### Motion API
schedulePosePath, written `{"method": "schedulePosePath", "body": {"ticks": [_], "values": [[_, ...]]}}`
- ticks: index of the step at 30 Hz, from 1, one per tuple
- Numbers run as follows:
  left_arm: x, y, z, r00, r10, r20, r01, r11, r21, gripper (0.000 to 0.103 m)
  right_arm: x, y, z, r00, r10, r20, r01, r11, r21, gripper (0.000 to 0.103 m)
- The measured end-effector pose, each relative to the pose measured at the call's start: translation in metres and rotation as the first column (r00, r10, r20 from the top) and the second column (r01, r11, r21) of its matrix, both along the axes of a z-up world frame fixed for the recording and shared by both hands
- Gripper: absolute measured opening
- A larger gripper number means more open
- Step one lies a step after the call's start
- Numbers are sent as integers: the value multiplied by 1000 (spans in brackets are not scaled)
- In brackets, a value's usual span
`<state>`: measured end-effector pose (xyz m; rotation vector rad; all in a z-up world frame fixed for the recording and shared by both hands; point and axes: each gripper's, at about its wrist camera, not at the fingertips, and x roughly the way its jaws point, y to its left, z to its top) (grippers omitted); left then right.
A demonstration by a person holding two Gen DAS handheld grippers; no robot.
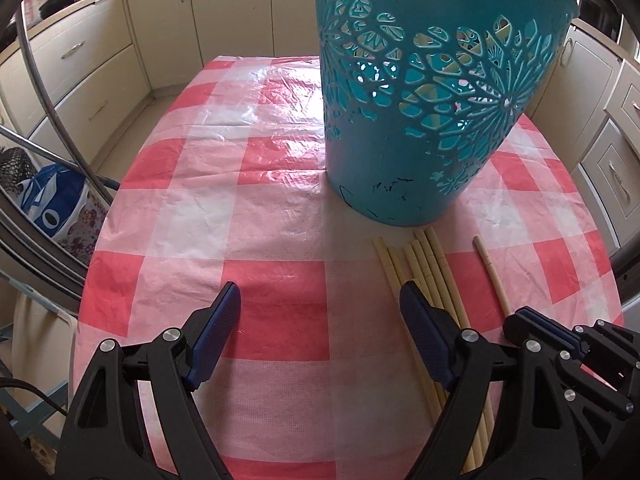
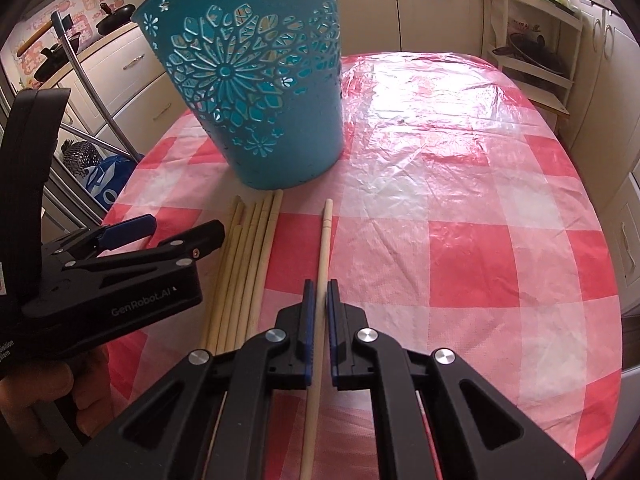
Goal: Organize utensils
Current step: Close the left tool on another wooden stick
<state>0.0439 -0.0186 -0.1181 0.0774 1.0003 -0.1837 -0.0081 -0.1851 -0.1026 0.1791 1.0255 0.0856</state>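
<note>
A tall teal cut-out basket [image 1: 420,100] [image 2: 256,92] stands upright on the red-and-white checked tablecloth [image 1: 272,208]. In front of its base lies a bundle of several pale wooden chopsticks [image 1: 420,264] [image 2: 248,248]. A single chopstick [image 2: 325,236] [image 1: 490,268] lies apart, to the right of the bundle. My right gripper [image 2: 320,286] [image 1: 532,320] is shut on this single chopstick partway along its length. My left gripper [image 1: 320,296] [image 2: 176,232] hangs open over the cloth with nothing between its fingers. Its right finger [image 1: 416,312] hangs over the bundle.
Cream kitchen cabinets [image 1: 92,80] surround the table. A blue bag [image 1: 52,200] and a metal frame sit off the table's left edge. A white shelf rack [image 2: 536,52] stands at the far right. A hand [image 2: 40,400] grips the left gripper's handle.
</note>
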Motion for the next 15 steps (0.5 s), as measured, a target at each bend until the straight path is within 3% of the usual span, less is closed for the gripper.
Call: {"method": "schedulePosePath", "body": {"ticks": [15], "values": [[-6,1,4,1000,-15,-13,15,1000,6,72,1,-1,0,1000,-7,-6,7,1000,4,7]]}}
